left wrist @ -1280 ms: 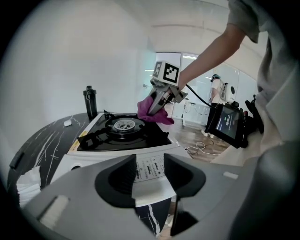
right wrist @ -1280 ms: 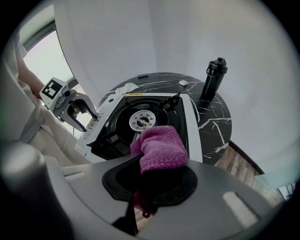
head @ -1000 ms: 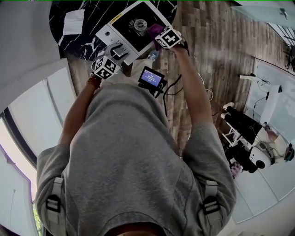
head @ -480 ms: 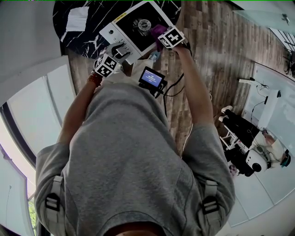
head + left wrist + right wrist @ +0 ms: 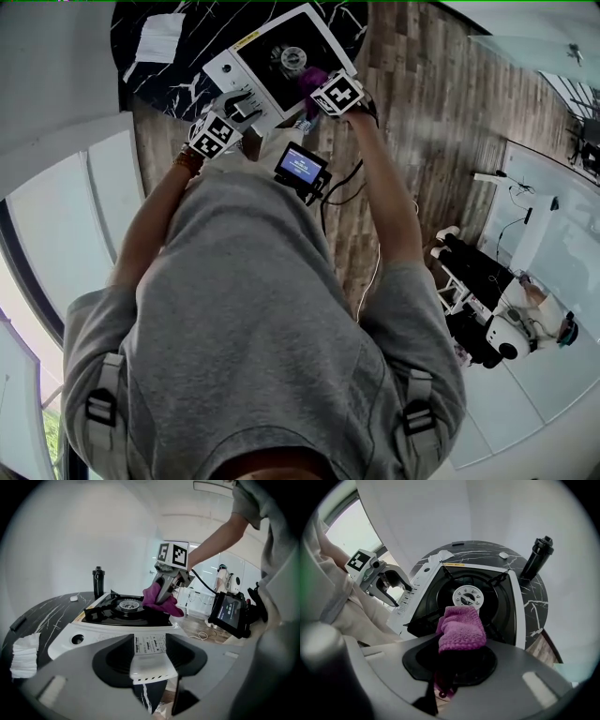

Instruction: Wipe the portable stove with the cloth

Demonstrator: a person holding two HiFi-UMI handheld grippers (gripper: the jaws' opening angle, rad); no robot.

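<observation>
Round black marble table (image 5: 141, 75), wood floor to its right. My left gripper (image 5: 150, 654) has just been closing a little; its wide-set jaws clamp the near white edge of the portable stove (image 5: 228, 67). My right gripper (image 5: 164, 592) pinches the purple cloth (image 5: 461, 627), which rests on the black top near-right of the burner (image 5: 468, 596).

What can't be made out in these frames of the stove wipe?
Fingertips of the right gripper: right gripper view, buried in the purple terry cloth.
Where that cloth meets the black-topped white portable stove: head view, the right gripper overlaps it.
Printed label on the stove's front panel: left gripper view, too small and blurred to read.
</observation>
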